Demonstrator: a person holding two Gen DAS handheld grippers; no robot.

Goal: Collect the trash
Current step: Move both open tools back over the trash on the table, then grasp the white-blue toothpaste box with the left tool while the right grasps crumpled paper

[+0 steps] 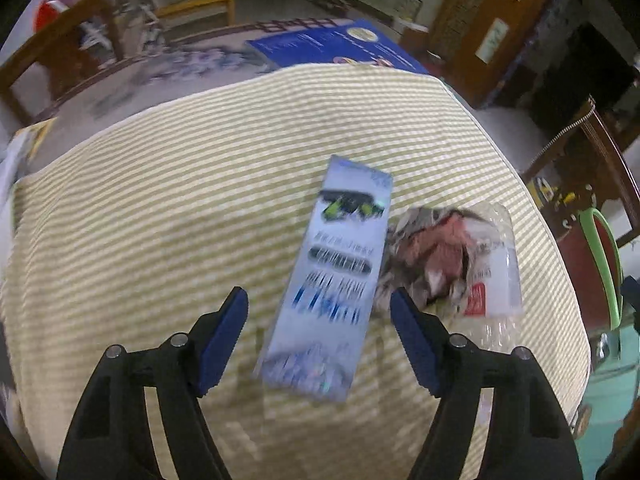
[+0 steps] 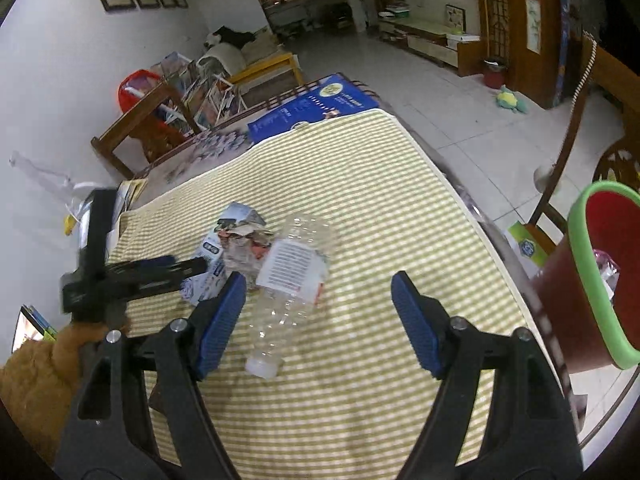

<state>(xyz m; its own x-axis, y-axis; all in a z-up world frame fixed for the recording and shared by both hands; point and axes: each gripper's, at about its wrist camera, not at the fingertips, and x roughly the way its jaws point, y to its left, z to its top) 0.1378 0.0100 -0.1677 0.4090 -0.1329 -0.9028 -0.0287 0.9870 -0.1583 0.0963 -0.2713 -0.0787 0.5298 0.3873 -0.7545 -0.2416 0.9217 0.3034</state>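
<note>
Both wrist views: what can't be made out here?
- Carton print: motion blur, left wrist view.
- Bottle neck: behind the left tongs' arm there.
- Bin contents: frame edge cuts it, right wrist view.
- Crumpled paper underside: bottle overlaps it.

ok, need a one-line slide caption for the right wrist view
Open right gripper above a clear plastic bottle on the striped cloth, red bin at table edge.
</note>
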